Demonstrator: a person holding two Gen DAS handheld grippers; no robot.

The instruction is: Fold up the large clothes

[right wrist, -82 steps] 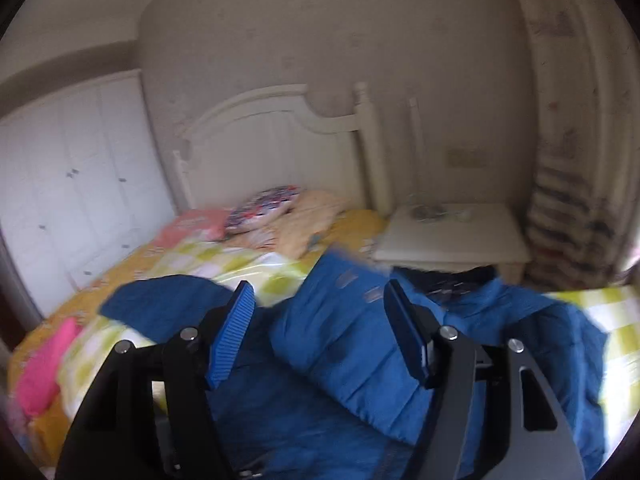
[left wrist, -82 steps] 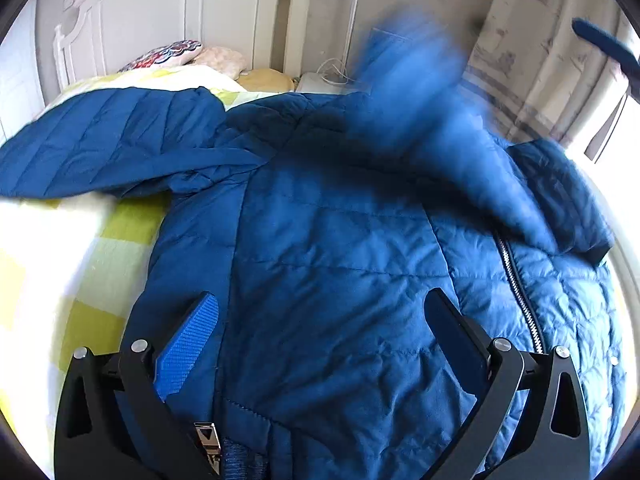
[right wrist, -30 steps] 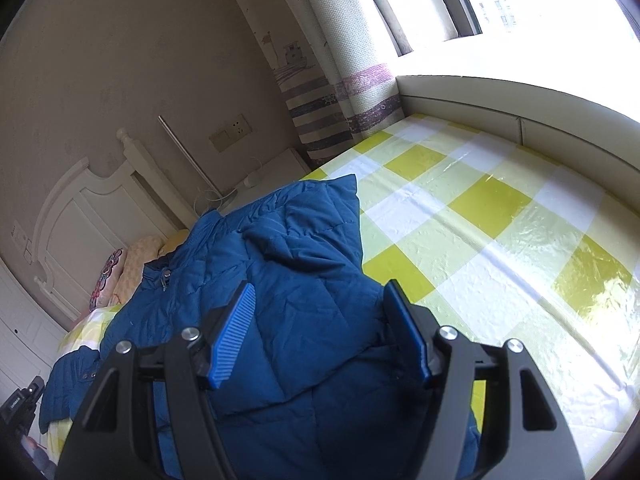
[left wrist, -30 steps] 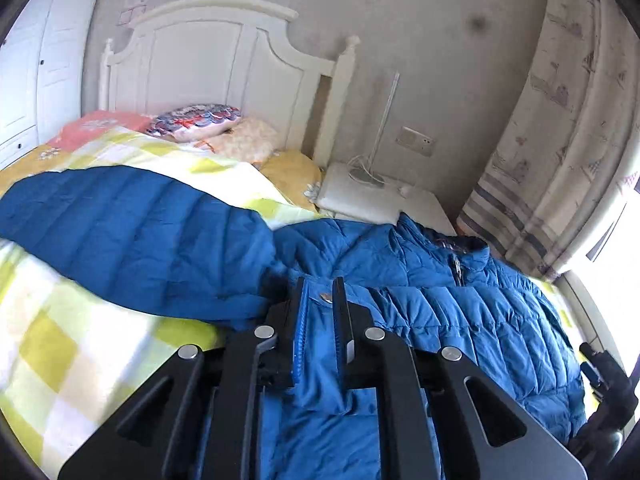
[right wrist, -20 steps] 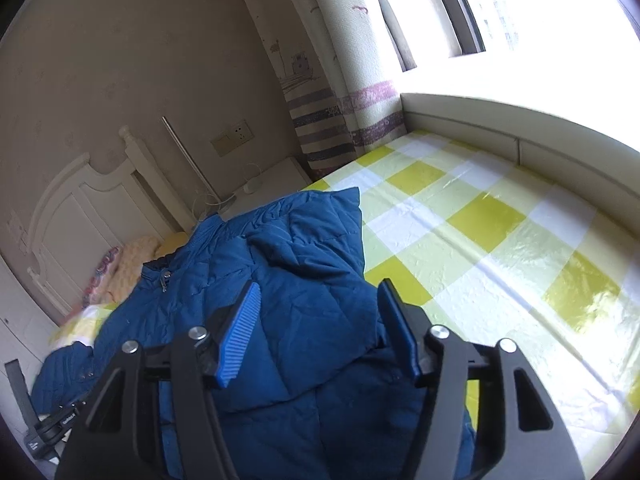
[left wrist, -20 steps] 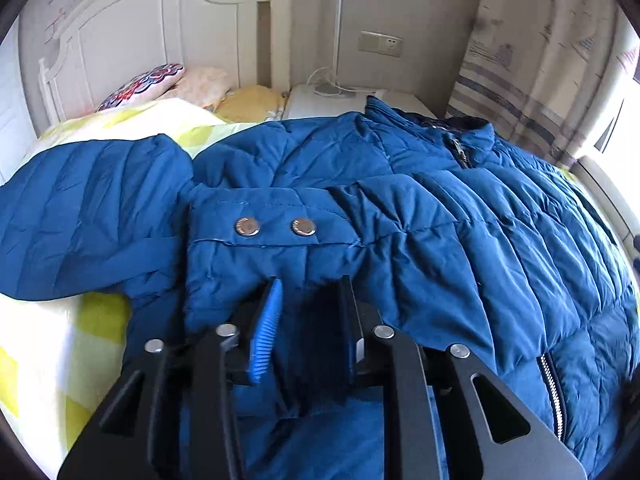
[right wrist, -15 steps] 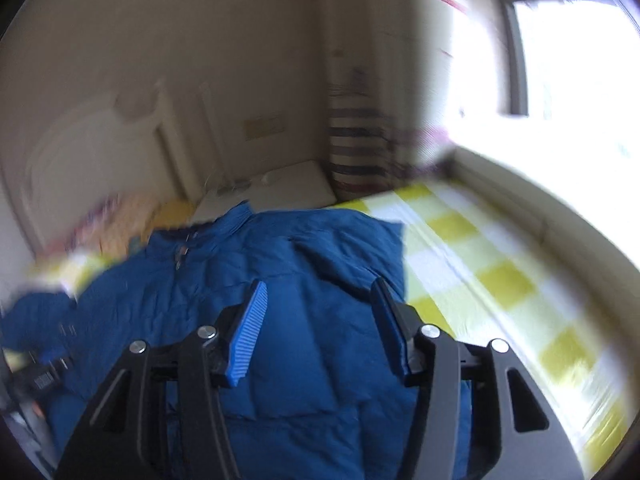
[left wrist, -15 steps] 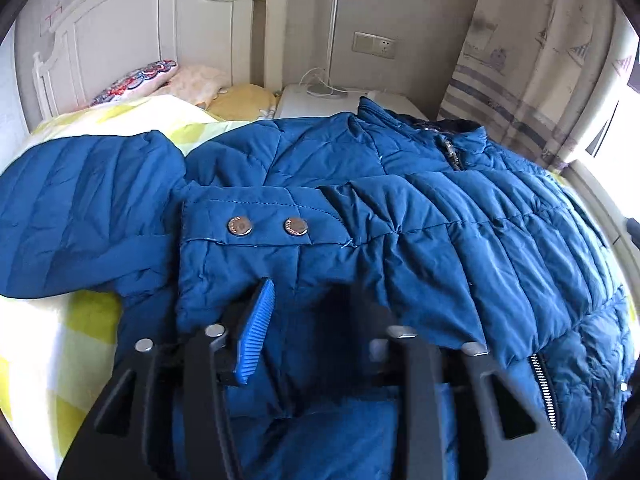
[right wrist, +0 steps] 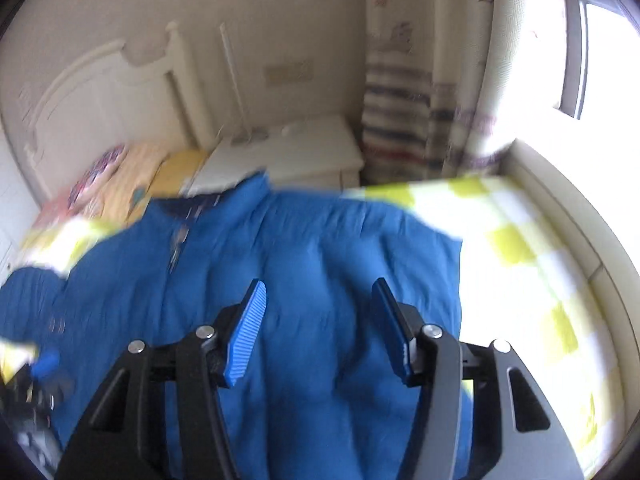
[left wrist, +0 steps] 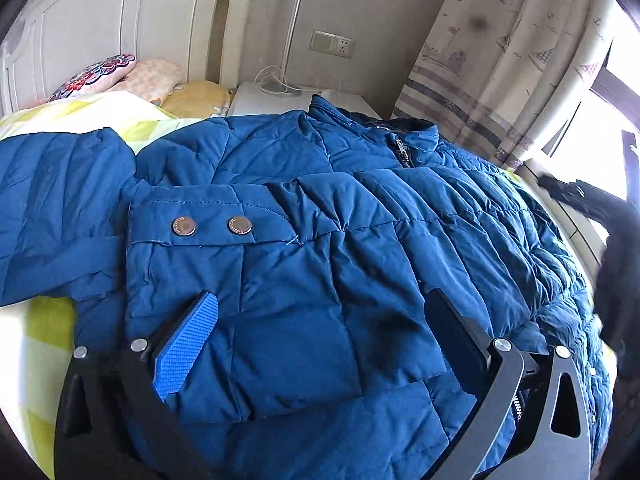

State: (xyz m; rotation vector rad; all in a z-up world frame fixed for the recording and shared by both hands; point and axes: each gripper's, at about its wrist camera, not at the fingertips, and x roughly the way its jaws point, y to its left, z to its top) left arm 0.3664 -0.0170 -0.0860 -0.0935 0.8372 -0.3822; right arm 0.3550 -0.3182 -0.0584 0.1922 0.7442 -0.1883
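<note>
A blue quilted jacket point(left wrist: 360, 208) lies spread front side up on a bed point(left wrist: 24, 360) covered with a yellow and white checked sheet point(right wrist: 520, 240). Its zip is closed up to the collar point(left wrist: 400, 136), which points toward the white headboard point(left wrist: 100, 32). One sleeve point(left wrist: 280, 280) is folded across the chest, and its cuff point(left wrist: 200, 220), with two round metal snaps, lies flat on the body of the jacket. The other sleeve point(left wrist: 52, 200) stretches out to the side over the sheet.

The left tool point(left wrist: 320, 320) hangs low over the folded sleeve. Its jaws are opening and already stand wide apart, released, with the sleeve fabric lying between them but not pressed by either pad. The left tool's blue ribbed pad point(left wrist: 184, 344) sits just beside the fabric.

In the right wrist view, which is blurred, the right tool point(right wrist: 318, 320) is above the jacket point(right wrist: 300, 280), pointing down at the padded body. Its jaws stand partly apart and grip nothing; the fabric shows freely between the two blue pads. The left tool appears there as a dark blur at the lower left edge.

Beyond the jacket, patterned pillows point(left wrist: 100, 76) rest against the headboard. A white nightstand point(left wrist: 256, 100) beside the bed carries a slim lamp point(left wrist: 288, 36). A wall socket point(left wrist: 334, 44) is next to a striped, printed curtain point(left wrist: 500, 60), with a bright window point(right wrist: 600, 60) behind it.
</note>
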